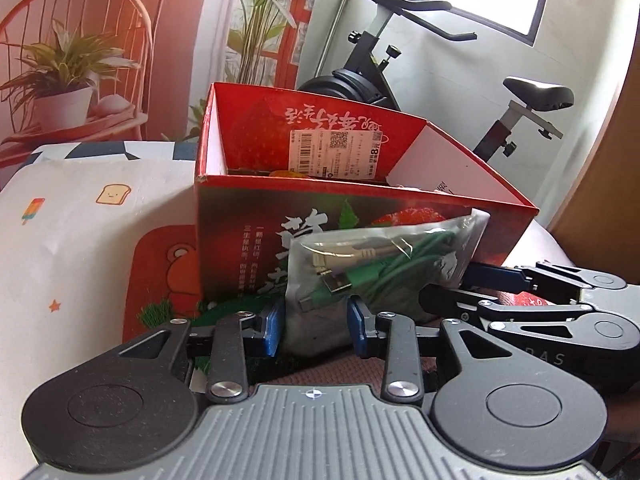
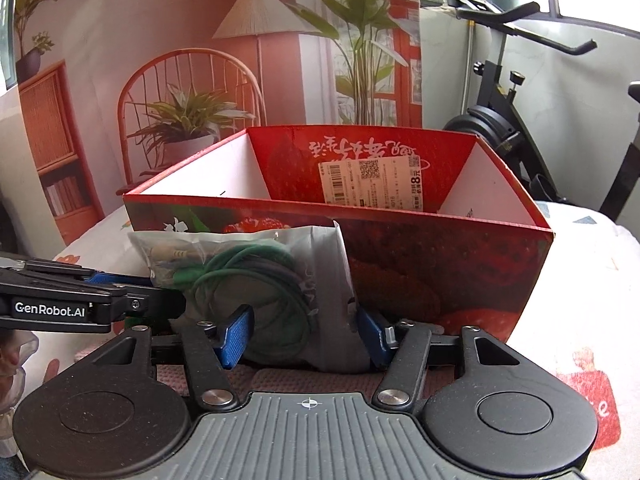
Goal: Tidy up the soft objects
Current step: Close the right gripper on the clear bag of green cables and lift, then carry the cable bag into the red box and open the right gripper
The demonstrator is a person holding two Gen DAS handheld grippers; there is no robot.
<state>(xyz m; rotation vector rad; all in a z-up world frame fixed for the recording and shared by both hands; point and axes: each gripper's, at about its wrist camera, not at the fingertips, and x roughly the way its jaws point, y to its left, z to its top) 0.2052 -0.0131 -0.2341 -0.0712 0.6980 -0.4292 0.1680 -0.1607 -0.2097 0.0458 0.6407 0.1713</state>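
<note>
One open red box (image 2: 400,264) stands on the printed cloth (image 1: 80,240), its contents mostly hidden. One clear bag (image 2: 256,280) of green and white cables leans against its front, clamped by both the left gripper (image 1: 316,326) and right gripper (image 2: 306,334), each partly closed.

Count, both wrist views:
- 1 red cardboard box (image 1: 352,216), open top, 1 white shipping label (image 1: 338,154) on its inner far wall.
- 1 clear plastic bag (image 1: 372,264) against the box's near wall, near the surface's front edge. Inside: 2 cables I can separate, 1 green cable (image 2: 256,276) coiled and 1 beige cable (image 2: 176,254); can't tell if there are more.
- 2 claws: left claw (image 1: 316,328), right claw (image 2: 306,338), 2 blue pads each.
- 1 printed cloth (image 1: 80,240) under everything.
- Background: 1 exercise bike (image 1: 440,64).
</note>
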